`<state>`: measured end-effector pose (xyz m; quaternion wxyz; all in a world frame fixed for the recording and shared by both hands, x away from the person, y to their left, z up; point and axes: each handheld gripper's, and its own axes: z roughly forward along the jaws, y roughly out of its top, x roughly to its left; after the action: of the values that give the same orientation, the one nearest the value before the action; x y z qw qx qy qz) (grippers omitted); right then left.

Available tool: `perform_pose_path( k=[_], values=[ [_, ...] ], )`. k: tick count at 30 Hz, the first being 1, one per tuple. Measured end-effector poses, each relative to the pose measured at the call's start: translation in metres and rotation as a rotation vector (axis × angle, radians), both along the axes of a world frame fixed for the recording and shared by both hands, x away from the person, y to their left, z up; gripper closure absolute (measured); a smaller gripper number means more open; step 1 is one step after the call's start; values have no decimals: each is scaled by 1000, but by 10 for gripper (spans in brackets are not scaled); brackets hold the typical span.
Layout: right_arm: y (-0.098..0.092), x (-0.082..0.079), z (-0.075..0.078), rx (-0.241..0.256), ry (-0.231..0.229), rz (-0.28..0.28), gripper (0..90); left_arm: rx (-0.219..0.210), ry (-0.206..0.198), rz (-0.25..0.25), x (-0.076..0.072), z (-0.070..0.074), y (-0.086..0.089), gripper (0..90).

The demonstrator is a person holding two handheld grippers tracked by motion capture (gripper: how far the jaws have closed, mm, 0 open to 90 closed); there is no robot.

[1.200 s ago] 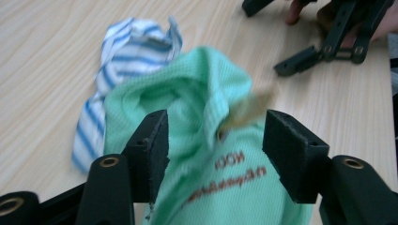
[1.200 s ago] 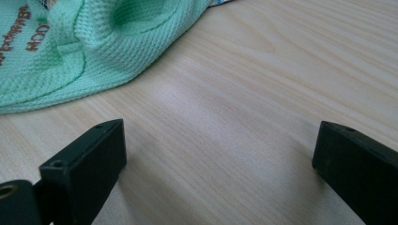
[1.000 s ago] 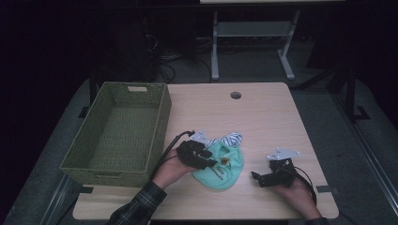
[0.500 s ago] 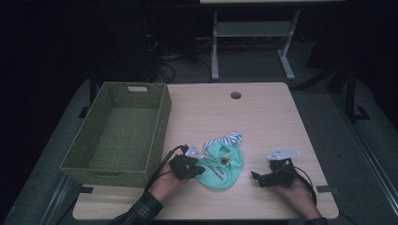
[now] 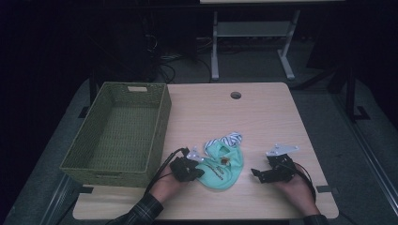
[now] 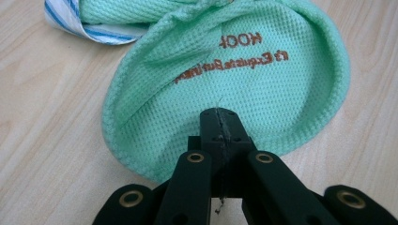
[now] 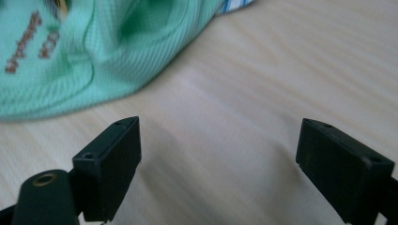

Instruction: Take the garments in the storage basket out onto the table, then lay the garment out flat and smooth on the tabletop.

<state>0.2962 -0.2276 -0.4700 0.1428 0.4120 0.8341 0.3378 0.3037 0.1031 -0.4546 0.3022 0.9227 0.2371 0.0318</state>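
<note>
My right gripper point(image 7: 218, 150): jaws wide apart over bare table point(image 7: 263, 93). Green cloth point(image 7: 98, 51) at 11 o'clock, not touching.

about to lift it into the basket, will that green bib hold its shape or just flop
Probably flop: the green bib is soft waffle-knit cloth, already creased and folded. It likely drapes from the shut left gripper. It looks light; on the smooth table it may slide rather than roll.
</note>
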Motion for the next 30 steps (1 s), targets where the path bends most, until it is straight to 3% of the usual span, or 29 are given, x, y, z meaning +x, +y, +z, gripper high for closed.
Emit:
perform_pose_path(
  k=[3, 11, 12, 22, 30],
  values=[
    [1, 6, 6, 8, -20, 11, 157, 0, 2, -2, 1, 0, 0, 895],
    [2, 23, 15, 50, -44, 31, 307, -8, 10, -5, 2, 0, 1, 893],
    [3, 31, 17, 62, -51, 34, 347, -4, 9, -4, 2, 0, 1, 893],
    [15, 66, 22, 92, -61, 76, 579, 17, -1, -9, 1, 1, 0, 894],
    [28, 89, 20, 106, -41, 103, 658, 16, -6, -9, 0, 1, -1, 894]
  ],
)
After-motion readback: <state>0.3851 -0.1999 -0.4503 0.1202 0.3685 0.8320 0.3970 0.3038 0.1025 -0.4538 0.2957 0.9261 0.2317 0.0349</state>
